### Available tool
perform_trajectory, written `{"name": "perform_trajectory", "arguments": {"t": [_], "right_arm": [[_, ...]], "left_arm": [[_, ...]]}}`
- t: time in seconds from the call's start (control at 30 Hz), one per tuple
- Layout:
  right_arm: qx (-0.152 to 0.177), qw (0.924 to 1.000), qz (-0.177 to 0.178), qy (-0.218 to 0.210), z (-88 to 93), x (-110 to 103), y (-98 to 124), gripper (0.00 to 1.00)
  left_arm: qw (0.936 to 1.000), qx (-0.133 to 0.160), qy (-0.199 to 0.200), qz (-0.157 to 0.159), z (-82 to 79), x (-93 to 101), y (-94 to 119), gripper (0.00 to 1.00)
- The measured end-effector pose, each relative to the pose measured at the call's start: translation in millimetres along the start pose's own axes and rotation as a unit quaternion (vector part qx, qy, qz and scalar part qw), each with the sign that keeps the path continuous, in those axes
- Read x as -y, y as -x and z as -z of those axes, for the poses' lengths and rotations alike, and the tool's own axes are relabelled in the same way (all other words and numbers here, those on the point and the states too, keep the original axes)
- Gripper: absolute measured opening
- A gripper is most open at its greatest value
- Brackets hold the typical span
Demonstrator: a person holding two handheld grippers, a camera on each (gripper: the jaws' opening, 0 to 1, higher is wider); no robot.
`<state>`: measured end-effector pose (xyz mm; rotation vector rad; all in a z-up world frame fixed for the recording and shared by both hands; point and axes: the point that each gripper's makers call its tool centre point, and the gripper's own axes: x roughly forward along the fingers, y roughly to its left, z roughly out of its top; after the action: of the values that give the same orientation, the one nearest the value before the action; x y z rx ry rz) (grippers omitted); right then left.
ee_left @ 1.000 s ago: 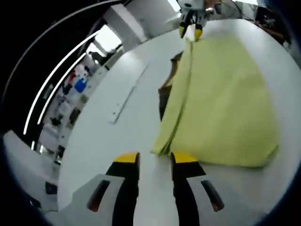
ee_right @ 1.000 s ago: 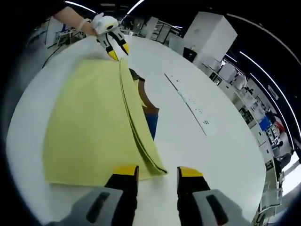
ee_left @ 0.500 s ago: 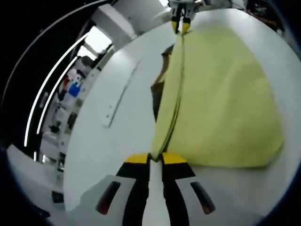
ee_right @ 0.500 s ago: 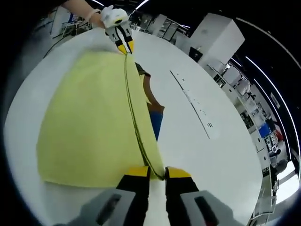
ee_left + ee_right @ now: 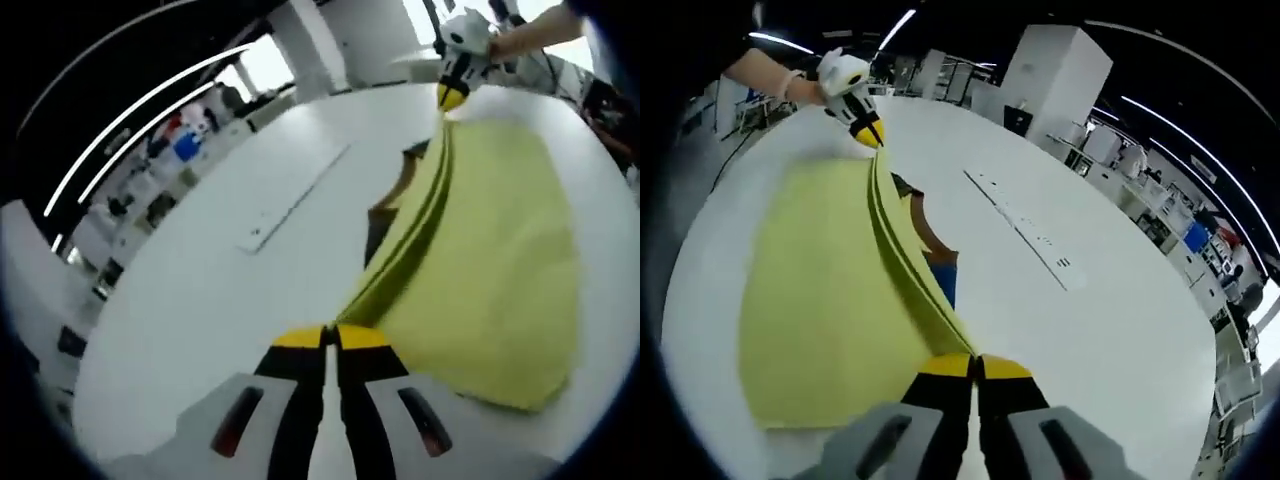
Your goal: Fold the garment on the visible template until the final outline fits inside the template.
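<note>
Both my grippers, left (image 5: 331, 338) and right (image 5: 976, 366), now pinch the yellow garment (image 5: 490, 270) edge, lifted off the table (image 5: 220, 290), ready to fold.

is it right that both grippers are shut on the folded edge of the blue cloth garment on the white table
Not quite: the cloth garment is yellow, not blue, as the right gripper view shows. The rest holds: the right gripper and the left gripper are each shut on its folded edge, over the white table.
</note>
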<state>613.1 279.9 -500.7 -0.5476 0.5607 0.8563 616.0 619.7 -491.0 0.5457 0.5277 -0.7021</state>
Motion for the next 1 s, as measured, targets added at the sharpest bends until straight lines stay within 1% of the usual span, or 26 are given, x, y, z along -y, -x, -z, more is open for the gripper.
{"name": "perform_trajectory", "arguments": {"t": [0.1,0.13,0.17,0.23,0.3,0.33,0.37,0.4,0.43,0.5,0.57,0.7,0.77,0.83,0.93,1.0], "right_arm": [[0.018,0.9983,-0.001,-0.055,-4.1,5.5,0.4,0.0],[0.017,0.997,0.0,-0.075,-2.5,6.3,-0.3,0.0],[0.019,0.9969,0.002,-0.077,-2.1,8.8,-1.9,0.0],[0.016,0.9949,0.0,-0.1,0.3,8.0,-5.0,0.0],[0.014,0.9927,0.001,-0.12,2.2,4.6,-8.0,0.0],[0.013,0.9922,0.004,-0.124,2.4,1.4,-7.2,0.0],[0.01,0.9918,0.005,-0.128,4.2,0.6,-10.3,0.0],[0.008,0.9917,0.005,-0.128,5.4,-0.1,-12.3,0.0],[0.004,0.9916,0.005,-0.13,6.8,-1.1,-14.8,0.0],[-0.002,0.9904,0.004,-0.138,9.6,-1.4,-18.2,0.0],[-0.005,0.9898,0.006,-0.142,10.8,-0.1,-20.2,0.0],[-0.009,0.9883,0.007,-0.152,12.9,3.9,-23.1,0.0],[-0.012,0.9889,0.007,-0.148,13.2,4.6,-24.8,0.0],[-0.016,0.989,0.008,-0.147,14.0,3.5,-25.2,0.0],[-0.021,0.9895,0.008,-0.143,16.3,2.2,-26.8,0.0],[-0.023,0.9905,0.009,-0.135,16.7,2.8,-27.7,0.0]], "left_arm": [[0.9975,0.015,0.069,0.002,-6.6,-4.2,-1.1,0.0],[0.9954,0.018,0.094,0.0,-7.7,-5.8,-1.5,0.0],[0.9945,0.023,0.102,0.001,-3.3,-18.3,-11.5,0.0],[0.9925,0.019,0.121,-0.001,-0.4,-24.2,-16.9,0.0],[0.9892,0.012,0.146,0.002,3.0,-21.3,-21.8,0.0],[0.9884,0.007,0.151,0.003,5.2,-21.5,-24.6,0.0],[0.988,0.004,0.154,0.003,7.1,-22.7,-28.5,0.0],[0.9885,0.002,0.151,0.002,6.5,-19.2,-28.6,0.0],[0.9882,-0.004,0.153,0.0,6.0,-10.9,-27.7,0.0],[0.9877,-0.008,0.156,0.001,8.9,-13.2,-32.2,0.0],[0.9856,-0.012,0.169,0.003,12.8,-15.2,-35.3,0.0],[0.9843,-0.019,0.175,0.0,14.8,-6.8,-33.0,0.0],[0.9838,-0.022,0.178,0.0,17.6,-11.9,-35.1,0.0],[0.9846,-0.024,0.173,0.001,19.2,-10.4,-34.3,0.0],[0.9877,-0.031,0.153,0.002,23.5,-14.8,-38.1,0.0],[0.9884,-0.032,0.149,0.0,22.7,-13.7,-37.2,0.0]]}}
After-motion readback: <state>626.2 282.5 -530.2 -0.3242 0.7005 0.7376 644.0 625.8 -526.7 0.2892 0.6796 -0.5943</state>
